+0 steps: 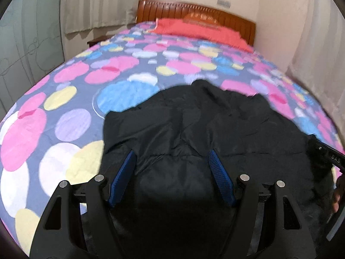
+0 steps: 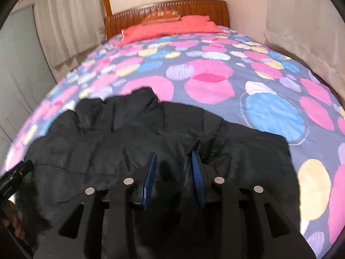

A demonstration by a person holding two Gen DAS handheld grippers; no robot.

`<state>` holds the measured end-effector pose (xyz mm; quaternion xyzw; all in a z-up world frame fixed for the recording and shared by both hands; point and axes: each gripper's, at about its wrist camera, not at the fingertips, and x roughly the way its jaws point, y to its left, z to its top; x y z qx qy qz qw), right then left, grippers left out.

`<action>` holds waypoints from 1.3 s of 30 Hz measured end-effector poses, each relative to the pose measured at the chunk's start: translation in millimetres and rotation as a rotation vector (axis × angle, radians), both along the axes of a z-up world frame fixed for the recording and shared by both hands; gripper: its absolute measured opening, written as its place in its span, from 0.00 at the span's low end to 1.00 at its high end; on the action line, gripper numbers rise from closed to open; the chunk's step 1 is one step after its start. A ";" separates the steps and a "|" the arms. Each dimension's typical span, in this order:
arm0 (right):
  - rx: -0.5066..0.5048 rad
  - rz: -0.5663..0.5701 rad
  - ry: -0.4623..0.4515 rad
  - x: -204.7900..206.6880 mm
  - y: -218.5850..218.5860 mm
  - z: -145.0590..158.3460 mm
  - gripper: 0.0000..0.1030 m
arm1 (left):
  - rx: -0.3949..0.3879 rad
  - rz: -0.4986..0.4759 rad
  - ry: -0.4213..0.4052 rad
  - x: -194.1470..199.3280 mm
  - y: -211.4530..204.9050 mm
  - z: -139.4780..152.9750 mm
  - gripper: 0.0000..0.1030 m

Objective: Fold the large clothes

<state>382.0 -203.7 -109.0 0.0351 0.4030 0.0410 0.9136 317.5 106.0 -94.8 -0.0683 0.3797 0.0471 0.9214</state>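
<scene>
A black puffy jacket lies crumpled on the bed's spotted cover. My left gripper hangs over its near part, blue pads wide apart, open, with only the fabric lying below them. In the right wrist view the same jacket spreads across the near half of the cover. My right gripper stands open with a narrower gap, a raised fold of the jacket beside its right pad. Each view catches the other gripper at its edge: the right gripper, the left gripper.
A red pillow lies at the head of the bed against a wooden headboard. Curtains hang on the left, and a pale wall runs close along the bed's right side. A hand shows at the edge.
</scene>
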 end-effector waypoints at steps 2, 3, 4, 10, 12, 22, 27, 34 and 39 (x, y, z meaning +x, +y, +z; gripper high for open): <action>-0.052 -0.013 0.017 6.3 0.9 -11.5 0.33 | 0.023 0.005 0.070 12.7 -1.7 -19.8 0.69; -0.052 -0.019 0.023 7.3 -2.7 -17.0 0.38 | 0.026 0.002 0.080 14.1 -1.9 -24.4 0.70; -0.015 -0.023 0.024 6.1 -10.4 -21.2 0.39 | 0.041 -0.006 0.081 14.6 -3.5 -29.6 0.70; 0.096 -0.052 0.054 -6.4 -40.5 -10.9 0.39 | 0.058 -0.015 0.079 8.9 -5.3 -25.4 0.70; 0.076 -0.099 0.019 -17.8 -47.3 4.7 0.39 | 0.076 -0.015 0.062 1.8 -6.1 -15.9 0.70; 0.070 0.084 -0.005 2.4 26.4 10.0 0.39 | 0.006 -0.060 -0.013 12.9 -41.0 3.3 0.70; 0.001 0.096 0.054 14.5 45.5 -27.6 0.41 | 0.043 -0.083 0.109 34.2 -54.2 -31.1 0.70; -0.105 0.079 -0.018 -36.9 49.3 -0.6 0.45 | -0.055 -0.057 0.008 -2.4 -46.7 -7.5 0.69; -0.053 0.083 0.038 -29.8 36.6 -27.1 0.48 | -0.003 -0.098 0.106 8.9 -59.2 -31.7 0.69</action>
